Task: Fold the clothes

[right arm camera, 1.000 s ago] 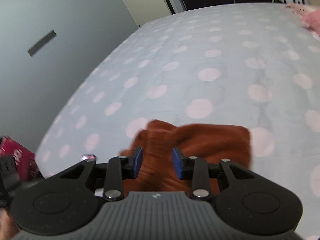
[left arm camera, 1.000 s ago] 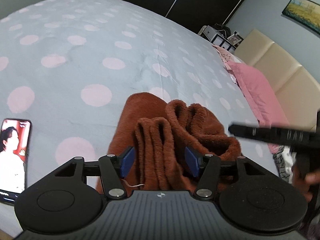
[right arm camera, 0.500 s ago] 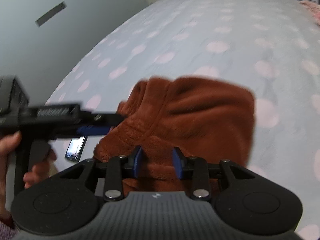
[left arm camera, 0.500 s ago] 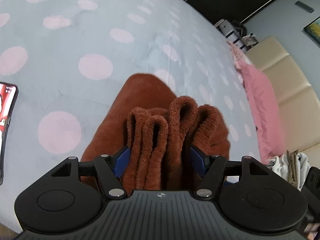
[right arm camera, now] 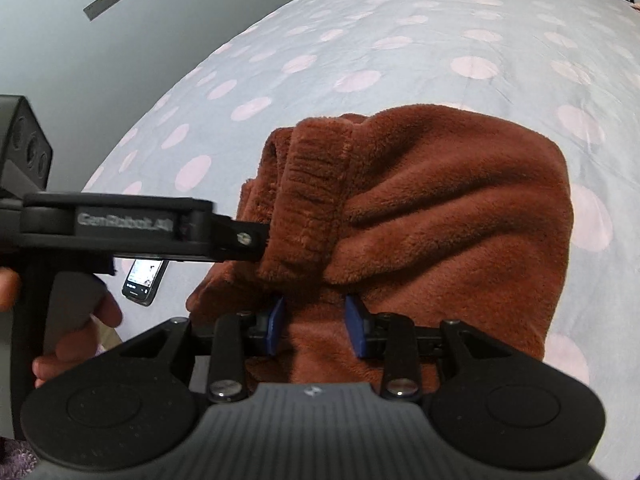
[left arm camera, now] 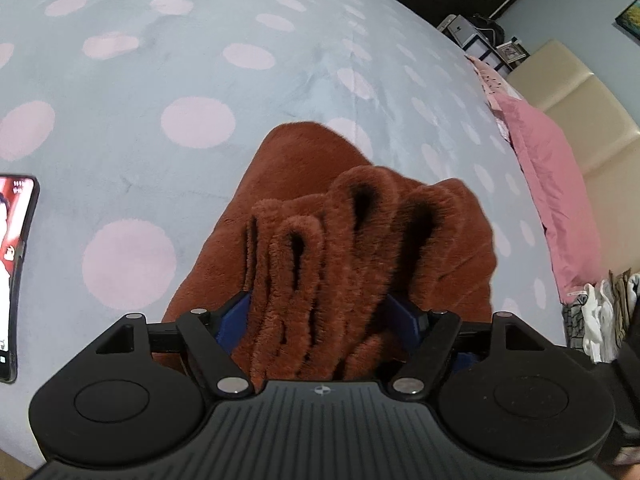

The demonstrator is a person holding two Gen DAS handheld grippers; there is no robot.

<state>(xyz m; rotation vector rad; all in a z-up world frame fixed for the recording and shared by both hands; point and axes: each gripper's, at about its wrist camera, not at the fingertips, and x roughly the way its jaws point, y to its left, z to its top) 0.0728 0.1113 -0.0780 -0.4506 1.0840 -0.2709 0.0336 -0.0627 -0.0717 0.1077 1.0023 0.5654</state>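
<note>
A rust-brown fleece garment (left arm camera: 304, 176) lies bunched on the dotted bedspread (left arm camera: 200, 60). My left gripper (left arm camera: 320, 316) has several upright folds of it between its blue pads; its jaws are opening, and the cloth still fills the gap and touches both pads. My right gripper (right arm camera: 316, 324) is shut on another part of the brown garment (right arm camera: 440, 208), near its ribbed cuff (right arm camera: 316, 176). In the right wrist view the left tool's black housing (right arm camera: 120, 224) reaches in from the left, its tips buried in the cloth.
A lit phone (left arm camera: 12, 264) lies on the bed left of the garment; the phone (right arm camera: 144, 276) shows under the left tool too. A pink pillow (left arm camera: 548, 184), a cream headboard (left arm camera: 592, 112) and a heap of clothes (left arm camera: 600, 312) are on the right. A hand (right arm camera: 72, 320) grips the left tool.
Both grippers have come down toward the bed with the garment. The left jaws have spread wider and the folds between them have loosened. The right grip looks unchanged.
</note>
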